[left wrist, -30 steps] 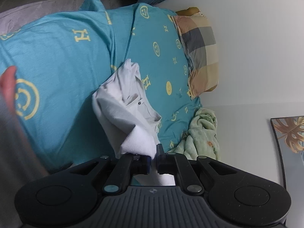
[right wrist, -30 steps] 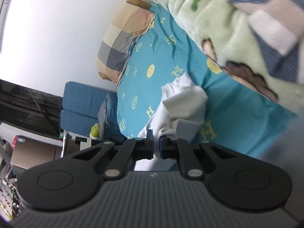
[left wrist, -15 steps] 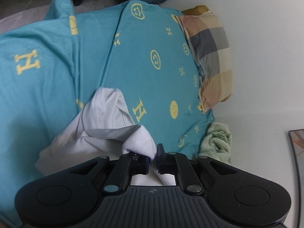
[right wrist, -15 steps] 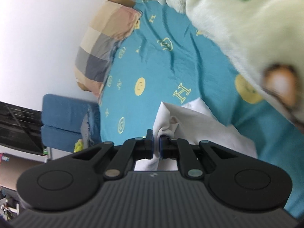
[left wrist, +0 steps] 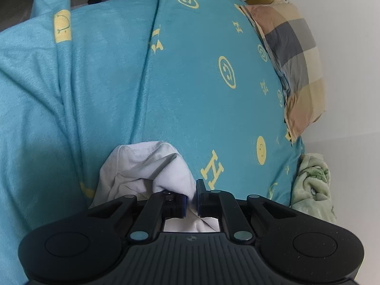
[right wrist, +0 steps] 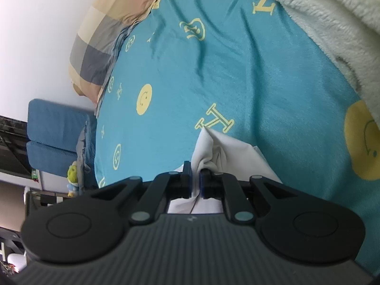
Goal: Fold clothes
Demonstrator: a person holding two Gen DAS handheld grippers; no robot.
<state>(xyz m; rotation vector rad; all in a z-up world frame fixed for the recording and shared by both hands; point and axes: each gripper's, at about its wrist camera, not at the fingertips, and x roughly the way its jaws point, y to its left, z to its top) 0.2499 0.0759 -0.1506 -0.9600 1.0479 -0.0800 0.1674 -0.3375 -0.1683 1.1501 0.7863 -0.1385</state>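
A white garment [left wrist: 147, 166] lies bunched low over the teal bedsheet [left wrist: 190, 95] with yellow letters and smiley faces. My left gripper [left wrist: 192, 198] is shut on a bunched fold of it, cloth pinched between the pads. In the right wrist view the same white garment [right wrist: 228, 152] rises in a peak from my right gripper [right wrist: 195, 180], which is shut on another fold. Most of the garment is hidden under both grippers.
A checked pillow [left wrist: 294, 66] lies at the head of the bed against a white wall. A pale green fleece blanket [right wrist: 332, 23] covers the right of the bed, with a corner [left wrist: 313, 185] by the wall. A blue chair [right wrist: 54, 130] stands beside the bed.
Both grippers came down and forward over the bed with the white garment still held. The garment now hangs shorter and lies bunched close under the fingers.
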